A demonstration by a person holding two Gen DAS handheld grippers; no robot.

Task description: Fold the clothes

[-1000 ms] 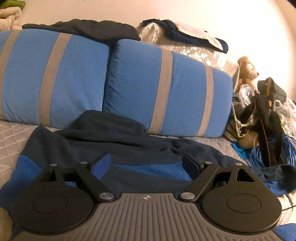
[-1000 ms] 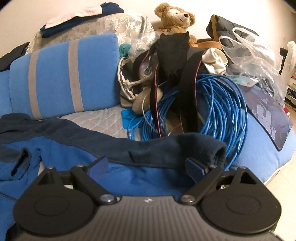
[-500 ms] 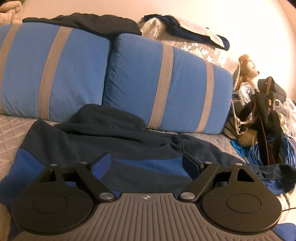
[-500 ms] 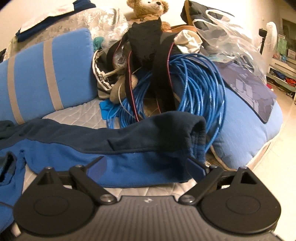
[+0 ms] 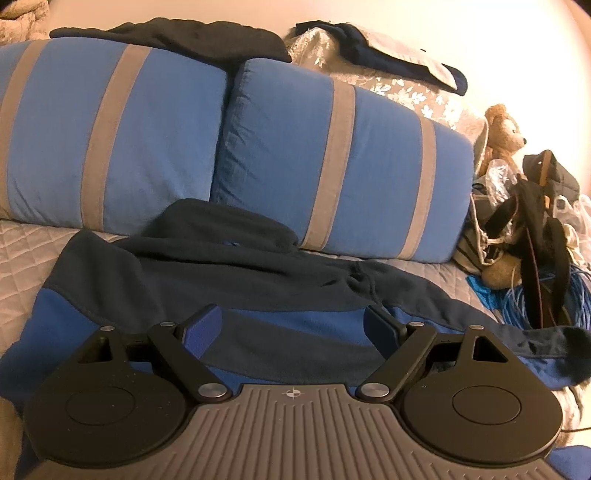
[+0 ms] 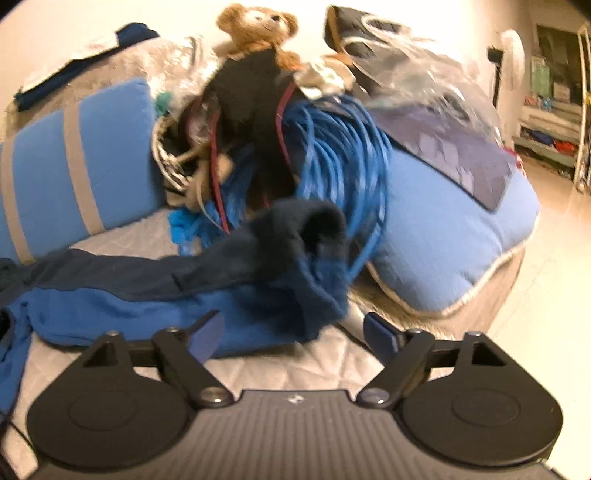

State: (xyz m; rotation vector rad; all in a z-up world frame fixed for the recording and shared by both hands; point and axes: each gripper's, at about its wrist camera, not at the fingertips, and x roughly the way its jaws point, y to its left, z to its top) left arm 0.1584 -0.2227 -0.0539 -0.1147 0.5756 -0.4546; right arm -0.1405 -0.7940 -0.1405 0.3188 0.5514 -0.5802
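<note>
Navy/blue hoodie (image 5: 229, 280) spread on quilted bed (image 5: 22, 258), hood twd striped cushions (image 5: 332, 162). L tool (image 5: 293, 323) open over its body. R tool (image 6: 293, 330) closing, pads not yet on sleeve cuff (image 6: 317, 236) by blue cable coil (image 6: 343, 147).

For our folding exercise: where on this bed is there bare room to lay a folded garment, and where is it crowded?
Bare quilt lies left of the hoodie, below the striped cushions. A smaller patch sits between the sleeve cuff and the bed's edge. Crowded: the cable coil, straps and teddy bear pile.
</note>
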